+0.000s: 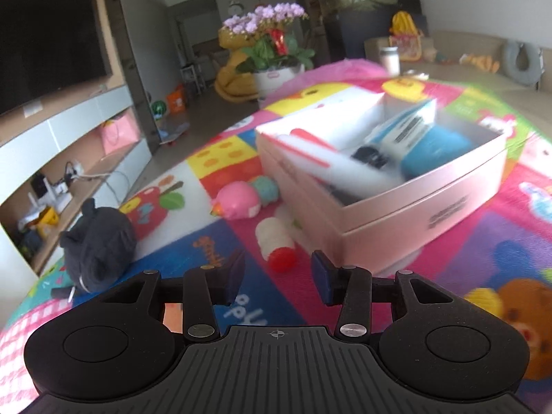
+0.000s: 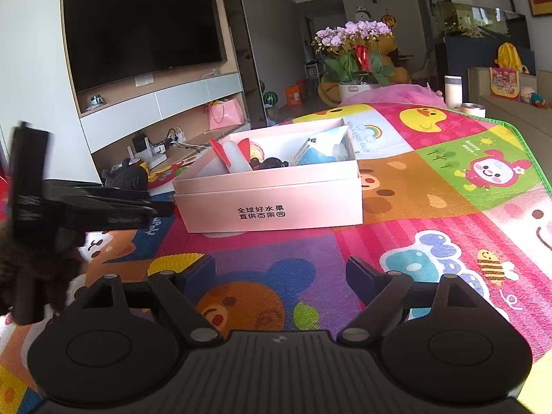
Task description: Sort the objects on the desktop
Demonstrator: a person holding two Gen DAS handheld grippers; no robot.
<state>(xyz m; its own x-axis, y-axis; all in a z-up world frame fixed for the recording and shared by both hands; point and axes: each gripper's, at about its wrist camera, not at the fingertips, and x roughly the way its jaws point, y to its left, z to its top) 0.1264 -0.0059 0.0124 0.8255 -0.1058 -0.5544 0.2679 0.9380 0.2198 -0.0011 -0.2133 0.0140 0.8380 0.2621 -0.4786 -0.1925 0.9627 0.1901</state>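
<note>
From the left wrist view, the left gripper [image 1: 277,281] hangs above the mat [image 1: 241,310] with its blue-padded fingers spread and nothing between them. Just ahead of the fingertips lies a small white bottle with a red cap [image 1: 276,241], on its side, cap end nearest the gripper. Farther ahead and a little left sit a pink toy [image 1: 238,201] and a teal one [image 1: 265,188], touching each other; well off to the left slumps a dark grey plush animal [image 1: 98,241]. Ahead and to the right stands the pale pink box [image 1: 396,203], already holding a red-and-white tube, a blue-and-white packet and something blue and soft, all blurred. The bottle looks like the likely next pick: it is round and smooth and may roll, so the fingers should straddle its ribbed white body across the narrow width, not the glossy cap, and close squarely before lifting toward the box. From the right wrist view, the right gripper [image 2: 279,276] is also spread and empty, low over the mat's [image 2: 431,207] woven, brightly printed surface. The box [image 2: 272,200] sits straight ahead, a stiff matte carton with printed characters on its near wall, and the other gripper [image 2: 103,207] shows at its left side. The box's open top leaves room on the right side, so anything carried there should be lowered in clear of the tall tube.
</note>
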